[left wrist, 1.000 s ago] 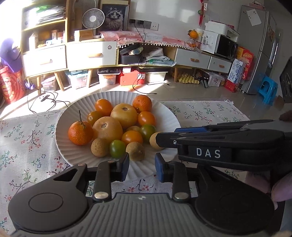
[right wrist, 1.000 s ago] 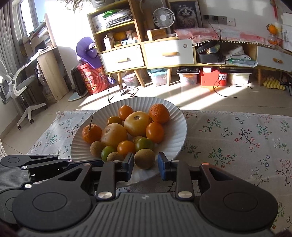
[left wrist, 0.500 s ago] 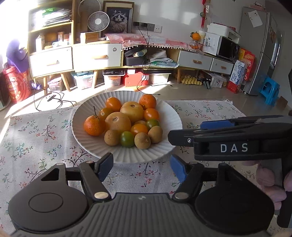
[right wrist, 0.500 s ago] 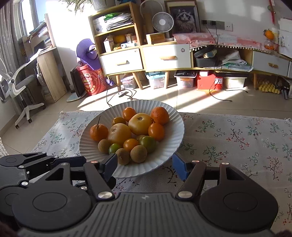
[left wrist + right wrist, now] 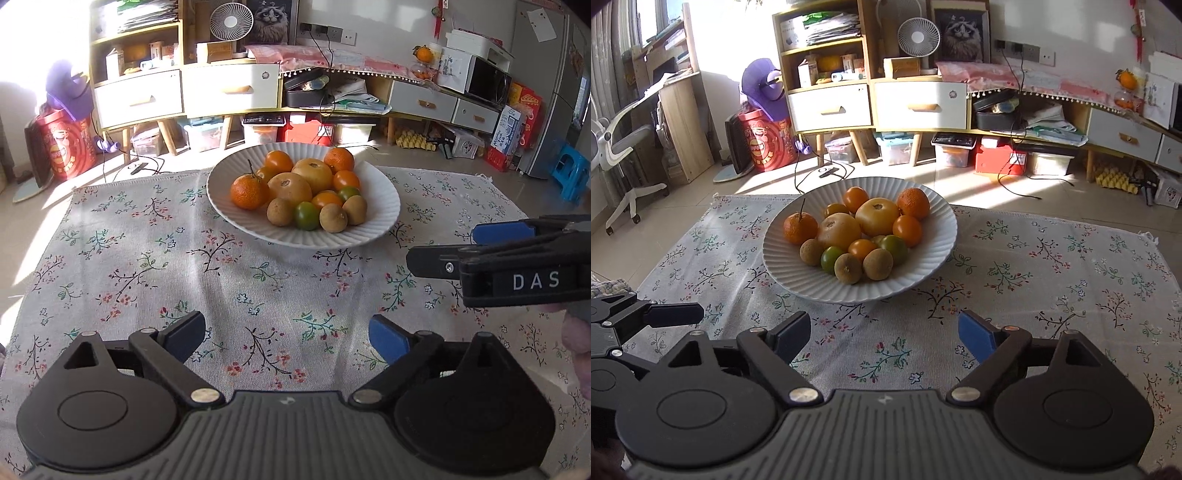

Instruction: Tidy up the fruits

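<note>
Both of your grippers hang over bare cloth with nothing between their jaws: the left gripper [image 5: 286, 334] is spread wide and opening further, and the right gripper [image 5: 882, 332] is doing the same. Neither touches any fruit.

All the fruit sits heaped in the white ribbed ceramic plate [image 5: 384, 199], on the far middle of the floral-print tablecloth [image 5: 147, 266]. No loose fruit shows on the cloth, so the sorting looks finished or close to it.

If you go back in, the three small brown round fruits [image 5: 333, 218] at the near rim are the easiest reach. Come down from above with the jaws straddling just one, since the small green fruit [image 5: 306, 216] lies pressed between them and would roll if nudged. Leave the stemmed orange mandarin [image 5: 249, 191] and the two large pale yellow fruits [image 5: 290, 188] alone; they prop up the pile.

Watch your own tools. From the left camera the right gripper juts in just beside the plate's right side, so keep the two apart when reaching. Cabinets and boxes behind the table are well clear.
</note>
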